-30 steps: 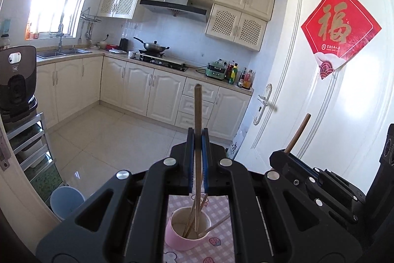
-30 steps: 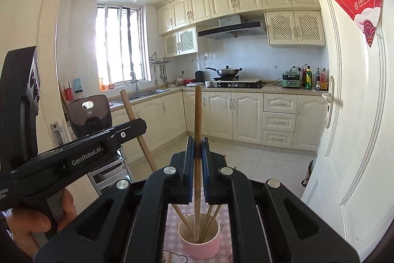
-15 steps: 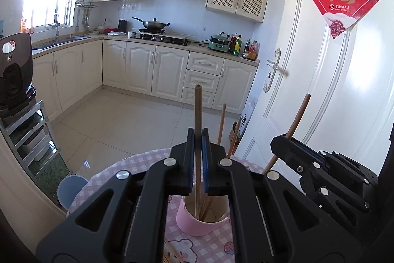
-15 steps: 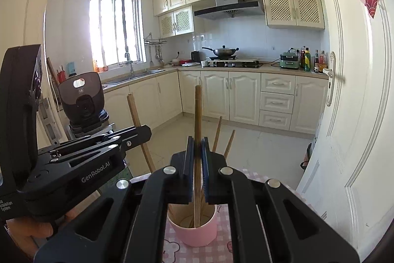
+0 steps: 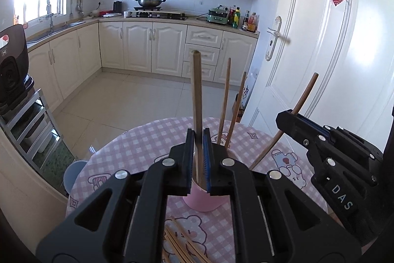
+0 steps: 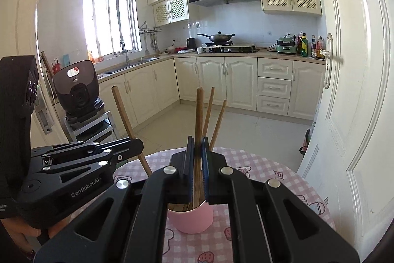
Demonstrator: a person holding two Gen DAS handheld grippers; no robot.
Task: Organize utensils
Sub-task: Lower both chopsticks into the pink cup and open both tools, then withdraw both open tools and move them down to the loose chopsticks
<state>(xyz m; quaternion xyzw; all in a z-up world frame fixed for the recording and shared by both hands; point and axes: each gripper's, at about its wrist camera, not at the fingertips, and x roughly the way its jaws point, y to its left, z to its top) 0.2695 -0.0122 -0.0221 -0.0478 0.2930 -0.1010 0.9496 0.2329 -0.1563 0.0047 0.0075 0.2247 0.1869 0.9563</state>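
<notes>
The left gripper [image 5: 198, 157] has its fingers [image 5: 189, 159] just beginning to part around 1 upright wooden chopstick [image 5: 197, 100]; a thin gap shows on either side of the stick, whose lower end reaches down into the pink cup [image 5: 204, 201]. The right gripper [image 6: 196, 164] has its fingers [image 6: 189, 164] closed tight on a second chopstick [image 6: 198, 120], also standing nearly upright with its lower end inside the same pink cup [image 6: 190, 218]. 2 more chopsticks [image 5: 225, 97] already lean in the cup, tilted toward the door [image 5: 344, 65]. The cup stands on a round surface [image 5: 138, 147] covered by a pink checked cloth with cartoon prints. A loose bundle of chopsticks [image 5: 182, 248] lies flat on the cloth just in front of the cup.
</notes>
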